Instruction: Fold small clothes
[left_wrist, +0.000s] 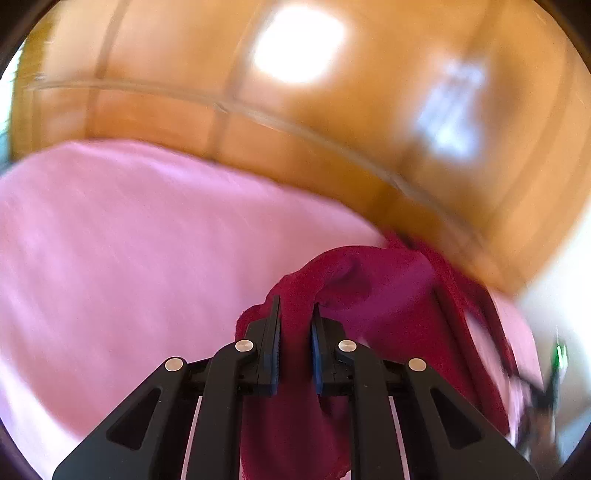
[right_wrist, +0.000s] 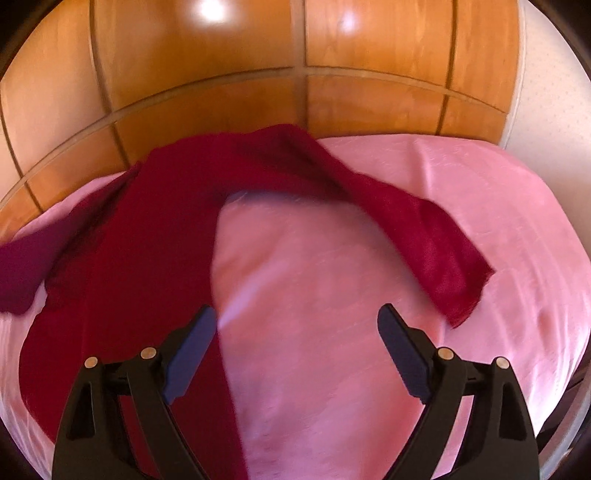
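A dark red garment (right_wrist: 155, 221) lies on a pink sheet (right_wrist: 332, 295), its long sleeve (right_wrist: 424, 243) stretched out to the right. In the left wrist view the same red garment (left_wrist: 369, 288) is bunched up, and my left gripper (left_wrist: 295, 314) is shut on a fold of it, cloth pinched between the blue pads. My right gripper (right_wrist: 297, 317) hangs open over bare pink sheet, with nothing between its fingers; the garment's body runs under and beside its left finger (right_wrist: 195, 343).
A wooden panelled headboard (right_wrist: 295, 74) rises just behind the pink sheet. The sheet's right edge (right_wrist: 569, 295) drops off to a pale wall. The left wrist view is blurred; a dark object with a green light (left_wrist: 559, 354) shows at its far right.
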